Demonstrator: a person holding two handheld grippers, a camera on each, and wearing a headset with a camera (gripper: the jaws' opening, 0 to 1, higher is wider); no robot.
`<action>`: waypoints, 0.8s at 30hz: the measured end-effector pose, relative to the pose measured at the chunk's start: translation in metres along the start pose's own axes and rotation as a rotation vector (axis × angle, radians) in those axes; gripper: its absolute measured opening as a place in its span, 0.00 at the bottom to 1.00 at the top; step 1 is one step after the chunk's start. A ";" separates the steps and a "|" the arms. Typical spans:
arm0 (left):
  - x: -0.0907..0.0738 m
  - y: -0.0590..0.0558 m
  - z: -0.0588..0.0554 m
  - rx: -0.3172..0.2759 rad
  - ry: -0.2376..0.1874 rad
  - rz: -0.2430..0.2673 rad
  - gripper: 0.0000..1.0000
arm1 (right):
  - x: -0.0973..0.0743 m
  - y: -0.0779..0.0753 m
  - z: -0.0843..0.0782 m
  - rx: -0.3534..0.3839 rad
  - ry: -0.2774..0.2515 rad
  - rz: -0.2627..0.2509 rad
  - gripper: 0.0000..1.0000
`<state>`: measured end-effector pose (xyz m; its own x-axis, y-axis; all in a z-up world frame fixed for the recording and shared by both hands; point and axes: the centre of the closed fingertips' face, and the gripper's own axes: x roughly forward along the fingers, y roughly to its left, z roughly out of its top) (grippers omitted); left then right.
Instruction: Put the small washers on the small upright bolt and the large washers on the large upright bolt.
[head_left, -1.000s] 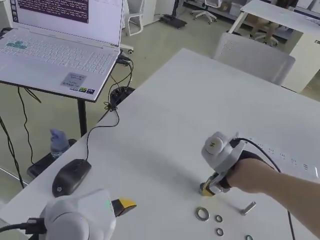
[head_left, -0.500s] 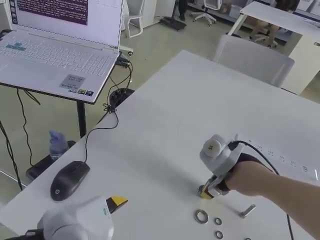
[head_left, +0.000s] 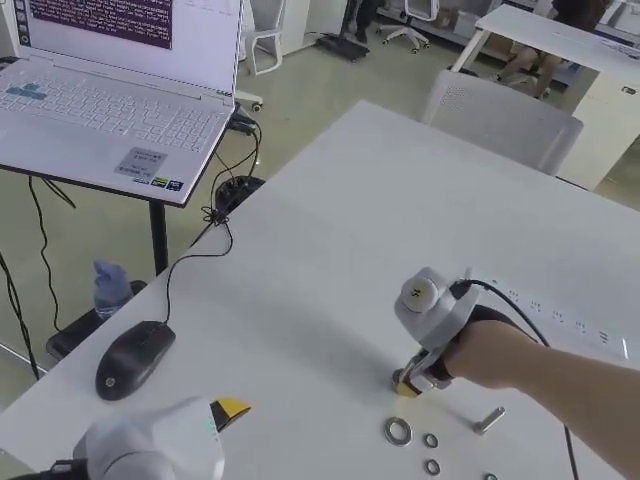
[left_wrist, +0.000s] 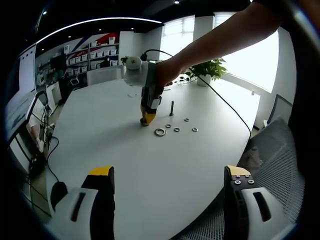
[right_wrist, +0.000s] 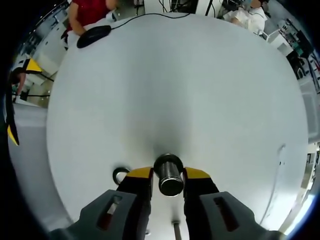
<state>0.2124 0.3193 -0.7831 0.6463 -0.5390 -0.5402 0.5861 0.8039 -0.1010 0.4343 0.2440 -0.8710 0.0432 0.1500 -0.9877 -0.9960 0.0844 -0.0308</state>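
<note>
Steel, one large washer (left_wrist: 160, 132), four small washers (left_wrist: 176, 130)

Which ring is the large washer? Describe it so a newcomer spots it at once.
On the white table, find the right tongs, closed on a dark bolt. Just beside their tips, toward the person, the large washer lies flat. It is the widest of the loose rings; the small washers next to it are much narrower.

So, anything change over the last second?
Nothing visibly moved; only the head camera drifted. The right gripper stays shut on the large bolt on the table, the left gripper stays open, and the loose washers lie where they were.
</note>
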 end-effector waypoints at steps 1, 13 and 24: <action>0.000 -0.001 0.001 -0.001 -0.004 -0.003 0.91 | 0.001 0.000 0.000 -0.007 0.002 -0.002 0.24; -0.003 -0.009 -0.001 0.003 0.011 -0.030 0.87 | -0.002 0.001 0.003 -0.001 -0.033 0.006 0.27; -0.008 -0.014 -0.002 -0.013 0.015 -0.039 0.85 | -0.002 0.001 0.002 0.009 -0.029 0.011 0.27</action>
<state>0.1981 0.3134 -0.7790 0.6153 -0.5666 -0.5481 0.6045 0.7854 -0.1332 0.4329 0.2461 -0.8687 0.0346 0.1795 -0.9831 -0.9957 0.0909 -0.0184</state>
